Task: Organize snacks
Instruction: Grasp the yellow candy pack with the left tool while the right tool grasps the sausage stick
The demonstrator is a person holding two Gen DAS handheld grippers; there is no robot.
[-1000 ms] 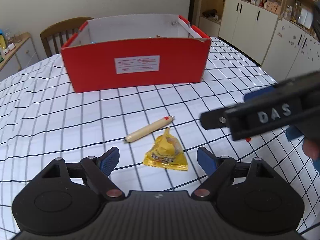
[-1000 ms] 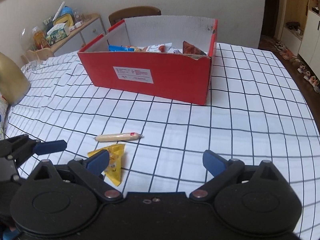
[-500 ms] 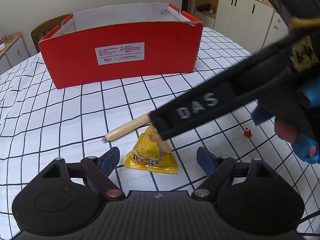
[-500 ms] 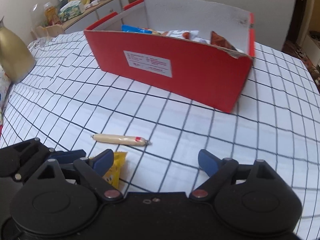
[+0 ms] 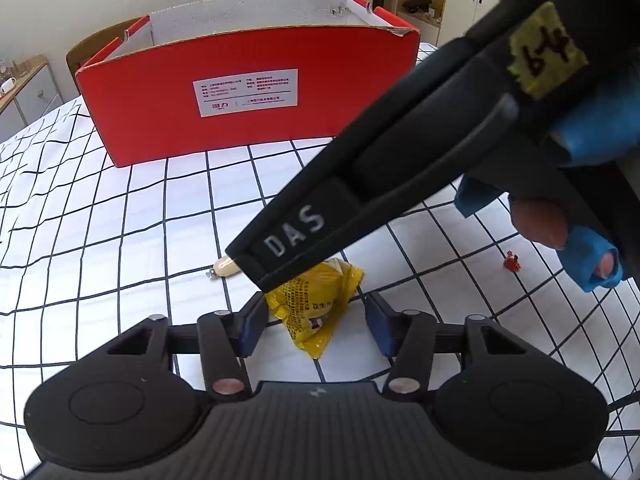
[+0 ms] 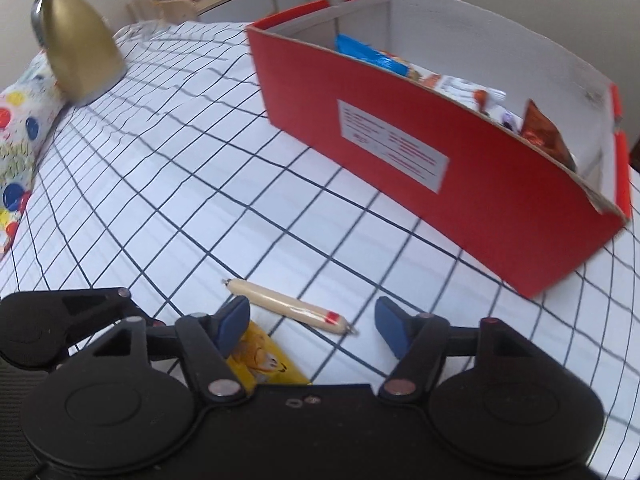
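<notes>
Hovering low over the checked table (image 5: 120,240), the left hand-held gripper (image 5: 316,322) has its blue fingers (image 5: 252,326) spread wide with nothing between them but air; the yellow packet (image 5: 316,300) lies on the cloth just ahead of and between the tips, not gripped. Beyond the packet, a little to the left, one end of the sausage (image 5: 226,267) shows. The rest is hidden by the right hand-held gripper's black body, which crosses the left view from upper right down to just above the packet. A small red scrap (image 5: 512,261) lies off to the right of the left hand-held gripper.

The right hand-held gripper (image 6: 314,326) is also wide open and holds nothing. The sausage (image 6: 290,307) lies on the table directly ahead of it, between the fingertips in line but touching neither, its red-banded end toward the right finger. The yellow packet (image 6: 264,360) sits under and just behind the left finger (image 6: 232,322). Part of the left hand-held gripper shows at the lower left of this view.

Farther ahead of both stands the red box (image 6: 480,208), open-topped, with snack packets (image 6: 372,56) inside. Well off to the right gripper's left stands a gold jug (image 6: 80,44).
</notes>
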